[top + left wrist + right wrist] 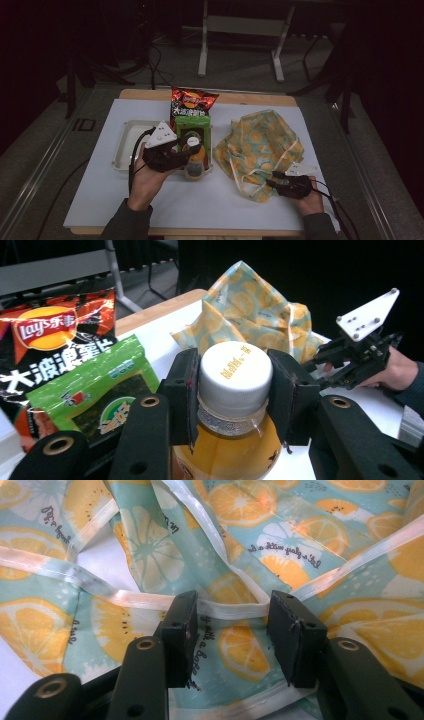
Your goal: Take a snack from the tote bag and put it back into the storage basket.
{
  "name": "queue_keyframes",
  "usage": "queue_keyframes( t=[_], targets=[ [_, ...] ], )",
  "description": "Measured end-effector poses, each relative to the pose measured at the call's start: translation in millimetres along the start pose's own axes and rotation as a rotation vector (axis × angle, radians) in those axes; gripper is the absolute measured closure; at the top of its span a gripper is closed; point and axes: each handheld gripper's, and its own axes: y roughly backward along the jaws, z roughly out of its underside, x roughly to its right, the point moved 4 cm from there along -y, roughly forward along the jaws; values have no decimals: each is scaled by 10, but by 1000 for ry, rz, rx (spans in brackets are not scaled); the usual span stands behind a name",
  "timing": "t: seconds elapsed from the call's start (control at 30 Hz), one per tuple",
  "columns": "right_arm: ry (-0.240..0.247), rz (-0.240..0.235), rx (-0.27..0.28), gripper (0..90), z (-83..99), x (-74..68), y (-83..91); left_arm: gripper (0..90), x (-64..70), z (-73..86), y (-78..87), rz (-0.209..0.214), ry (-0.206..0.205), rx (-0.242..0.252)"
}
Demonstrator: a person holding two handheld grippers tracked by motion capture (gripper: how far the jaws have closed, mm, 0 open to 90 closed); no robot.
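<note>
Near the middle of the high view, the left tongs [186, 150] clamp the white screw cap of a clear plastic bottle of orange drink [194, 162], which stands on the white counter [100, 200] at the near edge of a shallow white tray [121, 145]. In the left gripper view the pads press the cap from both sides, above the bottle's shoulder. That hold looks risky: the cap is smooth and rounded, so a lift or tilt could let the full bottle swing or slip out and knock over the green snack packet [192, 125] and the red-and-black crisp bag [192, 102] behind it.

At the lower right of the high view, the right tongs [275, 184] stand narrowly parted over the floppy teal cloth bag printed with orange slices [262, 145]. In the right gripper view its white ribbon strap [227, 609] runs between the jaws, not yet pinched. Closing here may catch only the strap, so the mouth could sag or collapse when the bottle comes over, leaving nothing to drop it into.
</note>
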Motion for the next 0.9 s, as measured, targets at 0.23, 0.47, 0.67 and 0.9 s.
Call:
queue_keyframes(
  t=[0.23, 0.47, 0.67, 0.9],
  targets=[
    [0, 0, 0, 551, 0, 0, 0, 582, -73, 25, 54, -15, 10, 2],
    [-1, 0, 0, 551, 0, 0, 0, 582, -145, 35, 124, -34, 17, 9],
    [1, 0, 0, 551, 0, 0, -1, 582, -204, 40, 184, -59, 22, 17],
    [-1, 0, -1, 551, 1, -3, 0, 582, -273, 67, 220, -78, 37, 19]
  ],
)
